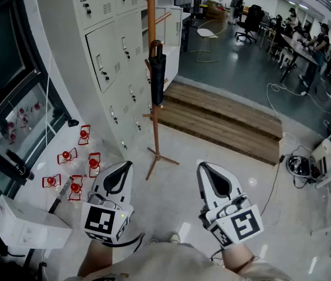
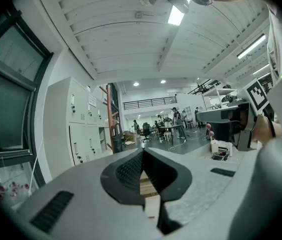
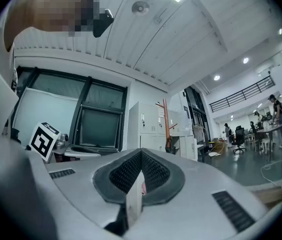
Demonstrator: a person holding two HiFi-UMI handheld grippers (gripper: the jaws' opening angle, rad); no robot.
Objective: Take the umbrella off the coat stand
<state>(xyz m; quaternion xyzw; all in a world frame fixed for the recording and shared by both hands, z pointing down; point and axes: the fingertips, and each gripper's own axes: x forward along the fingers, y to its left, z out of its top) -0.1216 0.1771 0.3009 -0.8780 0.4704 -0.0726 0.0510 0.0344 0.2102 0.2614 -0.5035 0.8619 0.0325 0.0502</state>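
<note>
A dark folded umbrella (image 1: 157,74) with a brown curved handle hangs on a tall brown wooden coat stand (image 1: 153,92) beside the lockers. The same stand (image 3: 166,125) rises ahead in the right gripper view, and the stand (image 2: 111,116) appears small and far in the left gripper view. My left gripper (image 1: 121,170) and right gripper (image 1: 209,170) are held low and near me, well short of the stand. Both are shut with nothing between their jaws.
Grey lockers (image 1: 109,51) stand left of the stand. Red lantern-like objects (image 1: 74,168) lie on the floor at left. A wooden step (image 1: 221,119) lies behind the stand, cables (image 1: 297,168) at right, people and desks (image 1: 297,37) far off.
</note>
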